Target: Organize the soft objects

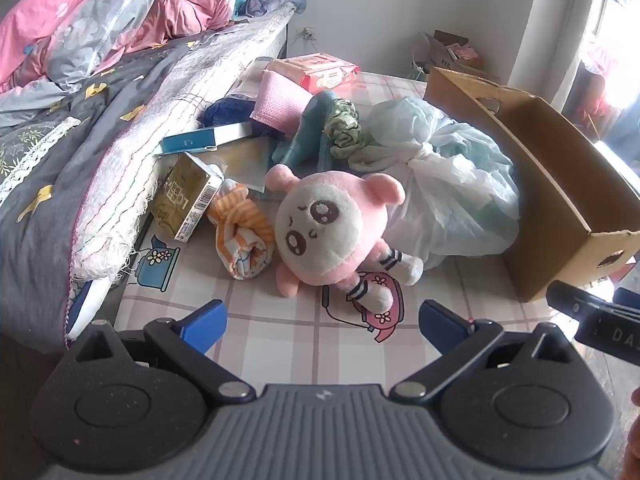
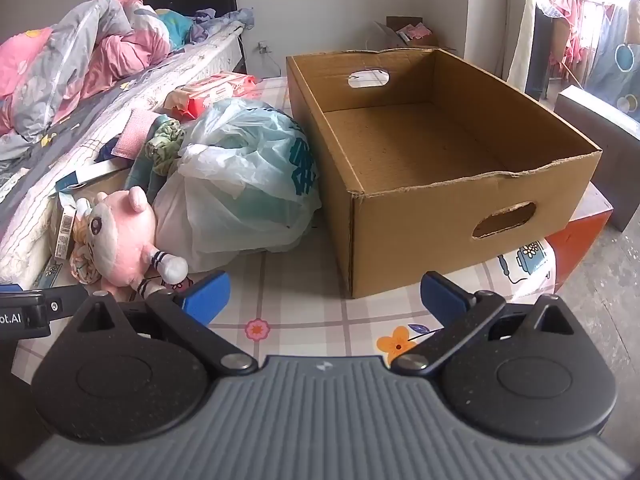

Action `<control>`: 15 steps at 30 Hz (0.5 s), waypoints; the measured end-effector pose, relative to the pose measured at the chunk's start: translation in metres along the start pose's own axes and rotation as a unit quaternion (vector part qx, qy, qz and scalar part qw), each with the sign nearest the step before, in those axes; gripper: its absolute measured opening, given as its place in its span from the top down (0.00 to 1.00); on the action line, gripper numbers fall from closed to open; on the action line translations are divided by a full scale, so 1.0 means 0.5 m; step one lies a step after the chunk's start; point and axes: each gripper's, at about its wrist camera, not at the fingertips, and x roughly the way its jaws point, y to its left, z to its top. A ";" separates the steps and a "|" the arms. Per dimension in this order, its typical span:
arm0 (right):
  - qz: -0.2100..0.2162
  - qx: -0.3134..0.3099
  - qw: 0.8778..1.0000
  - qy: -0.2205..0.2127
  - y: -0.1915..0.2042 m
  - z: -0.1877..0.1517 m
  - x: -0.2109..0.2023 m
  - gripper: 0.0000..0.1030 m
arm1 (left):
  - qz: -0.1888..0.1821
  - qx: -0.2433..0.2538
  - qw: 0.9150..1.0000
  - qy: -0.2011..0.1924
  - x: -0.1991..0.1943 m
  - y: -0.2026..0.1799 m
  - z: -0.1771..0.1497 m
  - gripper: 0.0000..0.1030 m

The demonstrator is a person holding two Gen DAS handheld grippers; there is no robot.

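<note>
A pink and white plush toy [image 1: 332,228] lies on the patterned table, just beyond my open, empty left gripper [image 1: 322,322]. It also shows in the right wrist view [image 2: 120,236]. An orange striped cloth roll [image 1: 242,236] lies to its left. A stuffed plastic bag [image 1: 444,184] lies to its right, also in the right wrist view [image 2: 248,176]. A green scrunchie [image 1: 344,128], a teal cloth [image 1: 308,136] and a pink cloth [image 1: 278,100] lie behind. An empty cardboard box [image 2: 432,168] stands ahead of my open, empty right gripper [image 2: 326,300].
A bed with a grey sheet [image 1: 60,152] and crumpled quilt [image 1: 120,20] runs along the left. A gold carton [image 1: 188,200], a blue box [image 1: 204,140] and a wipes pack [image 1: 316,70] lie among the soft things. The table's right edge [image 2: 560,264] drops to the floor.
</note>
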 end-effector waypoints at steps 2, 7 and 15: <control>0.001 -0.002 1.000 0.003 0.000 0.002 0.003 0.01 | 0.004 -0.002 1.000 0.000 0.001 0.000 0.000 0.01; 0.000 -0.018 1.000 -0.003 0.007 0.002 -0.002 0.01 | 0.013 -0.007 1.000 0.003 0.007 0.004 0.003 0.01; 0.002 -0.017 1.000 0.001 0.008 0.009 -0.001 0.01 | 0.012 -0.002 1.000 0.001 0.003 0.002 -0.006 0.01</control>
